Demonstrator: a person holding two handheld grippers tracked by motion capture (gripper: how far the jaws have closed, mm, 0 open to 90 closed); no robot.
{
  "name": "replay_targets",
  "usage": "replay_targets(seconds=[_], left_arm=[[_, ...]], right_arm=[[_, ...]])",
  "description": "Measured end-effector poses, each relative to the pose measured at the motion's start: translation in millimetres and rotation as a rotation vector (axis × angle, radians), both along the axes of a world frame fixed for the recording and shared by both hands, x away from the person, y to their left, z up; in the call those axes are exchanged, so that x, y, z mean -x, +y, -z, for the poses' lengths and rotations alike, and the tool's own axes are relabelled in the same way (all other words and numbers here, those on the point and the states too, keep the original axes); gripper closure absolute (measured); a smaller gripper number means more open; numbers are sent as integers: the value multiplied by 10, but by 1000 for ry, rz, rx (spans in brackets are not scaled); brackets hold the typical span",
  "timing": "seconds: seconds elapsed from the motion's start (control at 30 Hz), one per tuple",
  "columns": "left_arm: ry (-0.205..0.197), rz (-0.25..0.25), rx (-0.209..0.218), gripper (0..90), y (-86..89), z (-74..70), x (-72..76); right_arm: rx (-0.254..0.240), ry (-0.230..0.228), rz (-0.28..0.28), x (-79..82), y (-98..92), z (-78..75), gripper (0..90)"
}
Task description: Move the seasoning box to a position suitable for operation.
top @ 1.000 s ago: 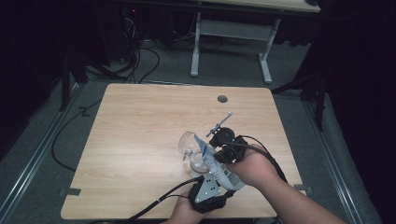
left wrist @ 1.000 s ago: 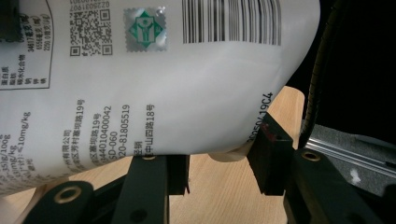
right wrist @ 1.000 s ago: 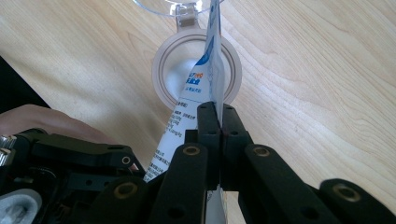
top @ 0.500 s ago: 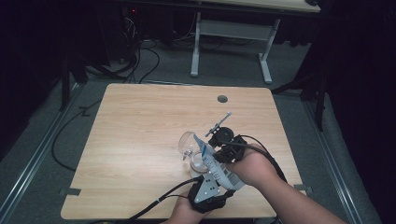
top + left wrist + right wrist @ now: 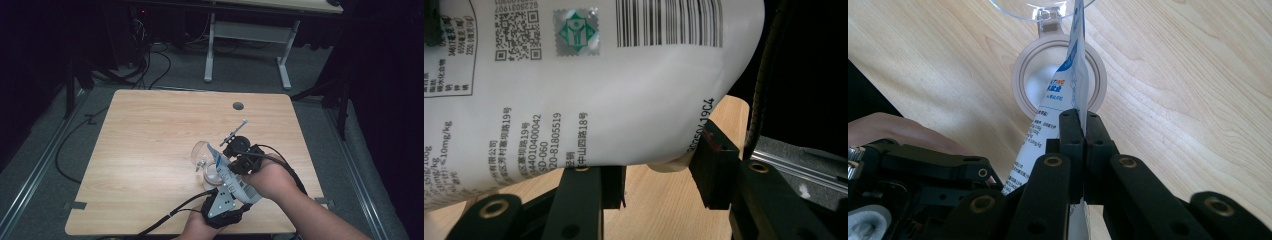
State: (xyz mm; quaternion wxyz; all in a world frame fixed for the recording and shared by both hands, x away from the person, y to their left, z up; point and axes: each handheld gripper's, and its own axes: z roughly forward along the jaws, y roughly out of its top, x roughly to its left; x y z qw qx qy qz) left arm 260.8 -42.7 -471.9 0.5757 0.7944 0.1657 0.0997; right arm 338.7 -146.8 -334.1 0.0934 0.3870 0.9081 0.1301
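A white printed pouch (image 5: 228, 173) hangs tilted over a round clear jar (image 5: 211, 174) whose hinged lid (image 5: 200, 151) stands open. My left gripper (image 5: 236, 186) comes in from the table's front edge. It is shut on the pouch's bulging lower end (image 5: 574, 90), with one pad (image 5: 714, 150) pressed to its side. My right gripper (image 5: 1080, 117) is shut on the pouch's thin upper edge (image 5: 1070, 75), jaws flat together. The pouch's corner points down into the jar's whitish rim (image 5: 1020, 90). In the high view the right gripper (image 5: 231, 159) sits just right of the jar.
The wooden table (image 5: 150, 135) has a round cable hole (image 5: 238, 106) near its far edge. A black cable (image 5: 170, 217) trails off the front edge. Desk legs (image 5: 210, 50) and cables (image 5: 150, 60) lie on the floor beyond.
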Motion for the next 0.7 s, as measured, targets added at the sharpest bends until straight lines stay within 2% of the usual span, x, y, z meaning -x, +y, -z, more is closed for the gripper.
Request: replay_targets(seconds=[0.7], left_arm=[[6,0,10,605,13,11,0]], right_arm=[[-1,-3,-9,-17,31,10,900]])
